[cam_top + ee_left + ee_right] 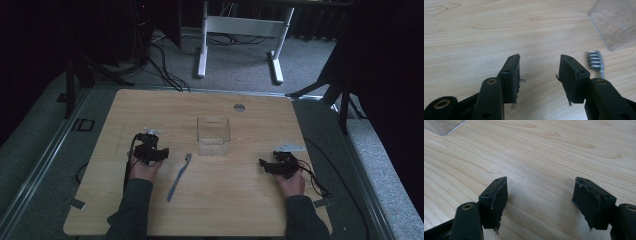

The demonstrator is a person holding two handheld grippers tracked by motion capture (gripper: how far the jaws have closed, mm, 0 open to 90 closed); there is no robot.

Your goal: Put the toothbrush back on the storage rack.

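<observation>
A blue toothbrush [179, 176] lies flat on the wooden table [150, 110], bristle head [595, 60] toward the far side. Just beyond it stands a clear plastic box [213, 135], whose corner [615, 22] appears at the upper right of the left gripper view. My left gripper [159, 152] rests on the table left of the brush head, open, nothing between its pads [514, 75]. My right gripper [263, 164] sits on the table at the right, pointing left, open and empty, with bare wood between its pads [496, 197].
A round grey cable cap [239, 107] is set into the table's far side. Cables trail from both grippers over the table edges. Beyond the table are carpet, a white desk frame [240, 30] and dark stands at both sides.
</observation>
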